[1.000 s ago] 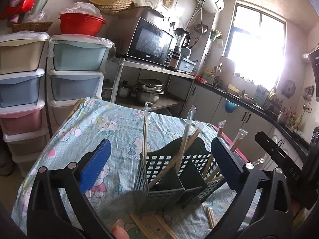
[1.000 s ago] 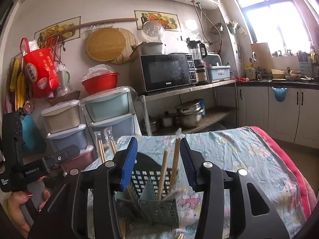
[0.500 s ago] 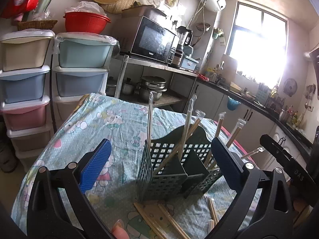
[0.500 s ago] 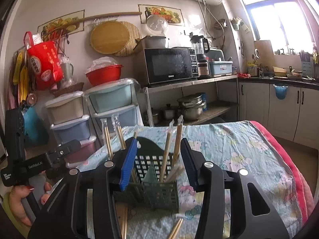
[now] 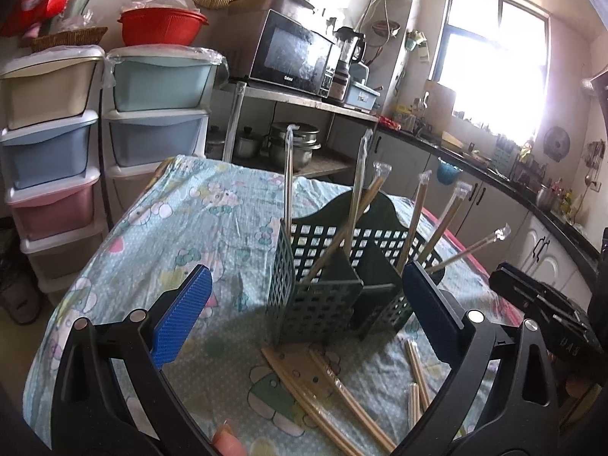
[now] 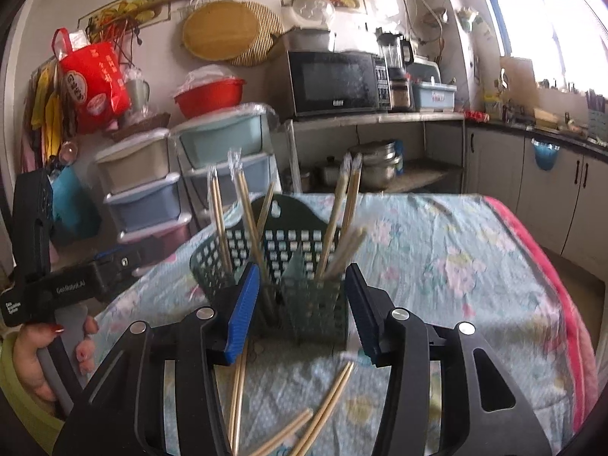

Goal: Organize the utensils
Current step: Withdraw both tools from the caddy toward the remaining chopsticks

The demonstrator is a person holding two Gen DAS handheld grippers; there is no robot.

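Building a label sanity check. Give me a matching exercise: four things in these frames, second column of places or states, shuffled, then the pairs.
Things:
1. green basket
2. loose chopsticks
3. left gripper
4. red bowl

Places or states:
A. flat on the tablecloth, in front of the basket
B. on top of the drawer stacks
C. open, empty
D. upright on the table, wrapped chopsticks standing in it

Pairs: 1-D, 2-A, 3-C, 4-B

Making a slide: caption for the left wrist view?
Open left gripper faces green utensil basket; wrapped chopsticks lie loose on the tablecloth.
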